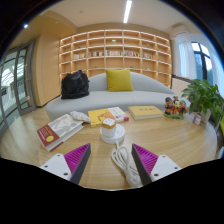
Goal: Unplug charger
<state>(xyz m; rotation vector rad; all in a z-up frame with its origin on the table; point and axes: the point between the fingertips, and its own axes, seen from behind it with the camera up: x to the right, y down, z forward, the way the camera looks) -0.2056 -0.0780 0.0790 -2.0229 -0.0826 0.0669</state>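
A white charger unit (112, 132) stands on the wooden table (180, 140) just ahead of my fingers. Its white coiled cable (123, 162) runs back from it and lies on the table between my two fingers. My gripper (111, 163) is open, with the magenta pads (77, 159) wide apart on either side of the cable. The fingers touch nothing.
Books and magazines (60, 129) lie left of the charger, a yellow book (100, 117) and another book (145, 112) beyond it. Small figurines (175, 106) and a green plant (205, 98) stand at the right. A grey sofa (110, 95) and bookshelves (115, 52) are farther back.
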